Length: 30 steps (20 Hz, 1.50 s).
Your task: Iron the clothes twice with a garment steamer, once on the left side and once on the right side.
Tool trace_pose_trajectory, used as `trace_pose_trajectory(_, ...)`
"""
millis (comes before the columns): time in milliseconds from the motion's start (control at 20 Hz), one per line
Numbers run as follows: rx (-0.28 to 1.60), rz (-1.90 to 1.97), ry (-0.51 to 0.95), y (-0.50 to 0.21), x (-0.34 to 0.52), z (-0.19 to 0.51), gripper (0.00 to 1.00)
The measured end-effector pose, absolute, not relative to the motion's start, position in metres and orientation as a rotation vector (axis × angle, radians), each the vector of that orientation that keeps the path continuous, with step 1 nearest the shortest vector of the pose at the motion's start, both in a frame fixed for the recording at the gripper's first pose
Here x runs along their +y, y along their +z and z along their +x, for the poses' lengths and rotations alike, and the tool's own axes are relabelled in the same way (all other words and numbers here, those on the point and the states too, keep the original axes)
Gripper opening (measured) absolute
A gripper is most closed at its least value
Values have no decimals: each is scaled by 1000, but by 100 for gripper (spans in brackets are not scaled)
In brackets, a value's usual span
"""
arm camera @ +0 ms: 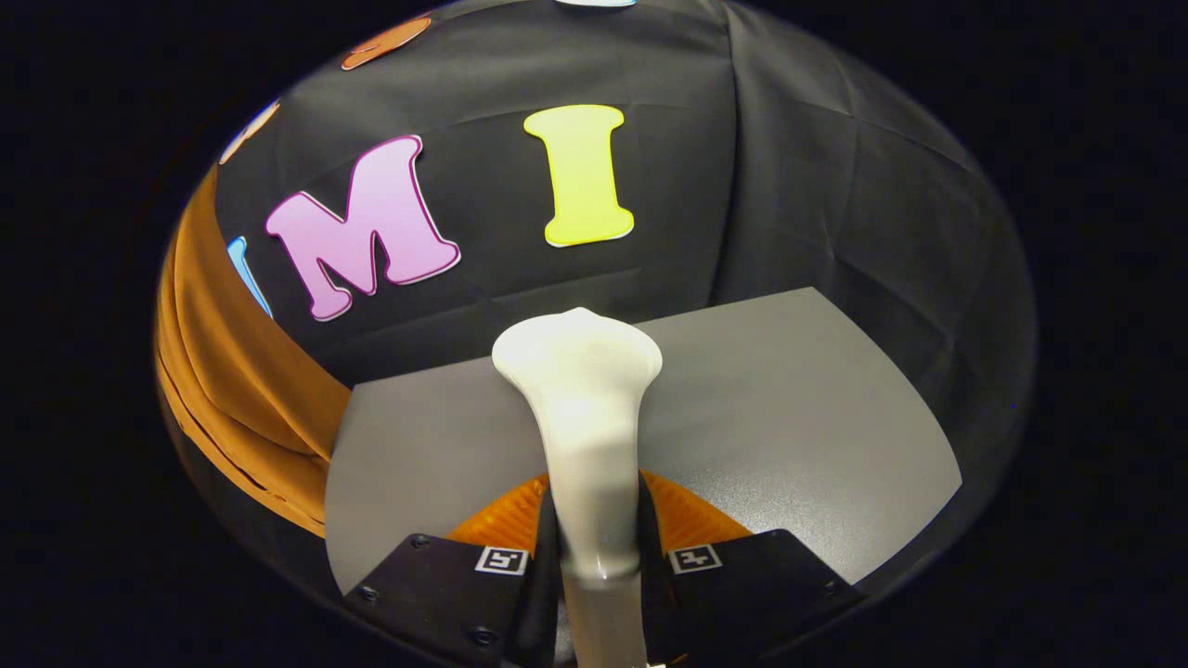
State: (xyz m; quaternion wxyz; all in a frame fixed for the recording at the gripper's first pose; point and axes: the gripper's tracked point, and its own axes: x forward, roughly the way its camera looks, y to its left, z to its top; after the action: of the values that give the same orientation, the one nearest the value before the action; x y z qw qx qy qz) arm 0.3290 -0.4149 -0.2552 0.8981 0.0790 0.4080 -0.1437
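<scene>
Hanging in soft folds against the booth's black cloth wall (835, 186), an orange garment (232, 371) drapes down to the left of a matte grey bench (789, 417) with a finely speckled top. Rising above that bench, the smooth, glossy white garment steamer (585, 408) flares from a slim handle into a broad rounded head. Its handle sits pinched between the tongs (599, 566), both fingers pressed against its sides.

No legible txt or labels.

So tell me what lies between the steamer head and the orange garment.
Gripper view: the claw is shut on the steamer; between its head and the orange garment lie bare grey table and black cloth wall.
</scene>
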Motion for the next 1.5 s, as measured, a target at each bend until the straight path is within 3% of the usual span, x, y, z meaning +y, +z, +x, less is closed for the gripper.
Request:
trace_pose_trajectory(600, 492, 124, -364, -128, -376, 276, 40)
trace_pose_trajectory(950, 380, 100, -337, -82, -279, 238, 39)
trace_pose_trajectory(1500, 359, 80, -170, -82, -99, 232, 40)
